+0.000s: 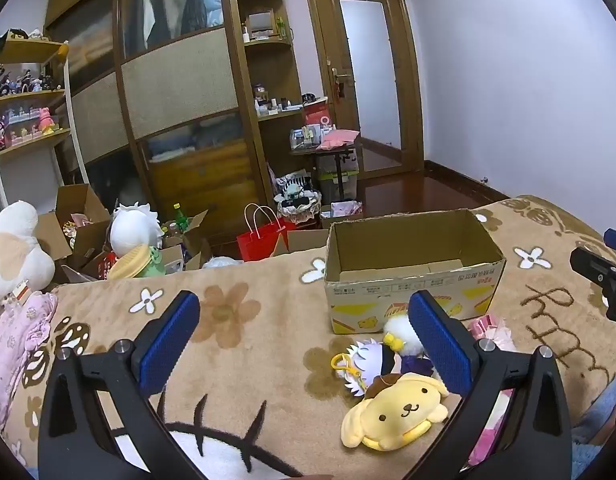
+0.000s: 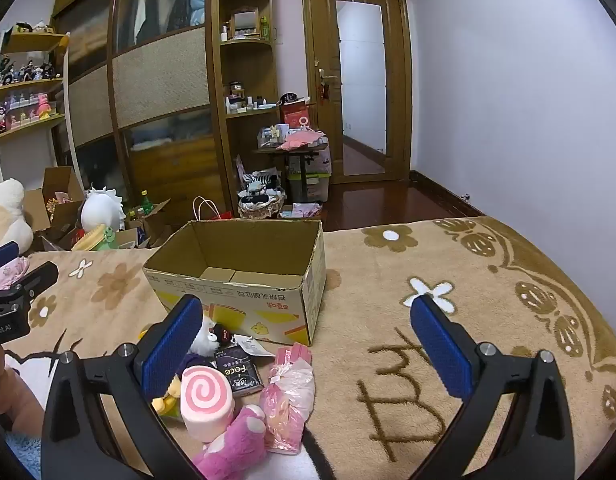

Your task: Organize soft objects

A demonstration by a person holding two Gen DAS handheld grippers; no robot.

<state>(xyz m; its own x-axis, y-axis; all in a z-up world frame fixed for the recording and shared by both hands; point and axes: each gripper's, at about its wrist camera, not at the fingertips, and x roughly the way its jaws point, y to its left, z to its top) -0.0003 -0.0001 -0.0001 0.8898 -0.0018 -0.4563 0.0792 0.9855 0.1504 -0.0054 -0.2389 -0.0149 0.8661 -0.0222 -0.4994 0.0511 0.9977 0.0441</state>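
An open, empty cardboard box (image 1: 412, 264) stands on the tan blanket; it also shows in the right wrist view (image 2: 243, 280). In front of it lies a pile of soft toys. A yellow dog plush (image 1: 396, 410), a white-haired doll keychain (image 1: 368, 360) and a white fluffy toy (image 1: 400, 332) lie near my left gripper's right finger. A pink swirl roll plush (image 2: 205, 400), a pink paw plush (image 2: 235, 446), a pink bagged item (image 2: 287, 392) and a black sachet (image 2: 237, 370) lie by my right gripper's left finger. My left gripper (image 1: 303, 344) and right gripper (image 2: 308, 344) are open and empty above the blanket.
The blanket (image 2: 468, 320) covers a bed. Beyond its far edge the floor holds cardboard boxes (image 1: 75, 224), a red bag (image 1: 263, 240) and large white plushes (image 1: 11, 248). A wardrobe and shelves stand behind. A pink cloth (image 1: 15, 344) lies at the left.
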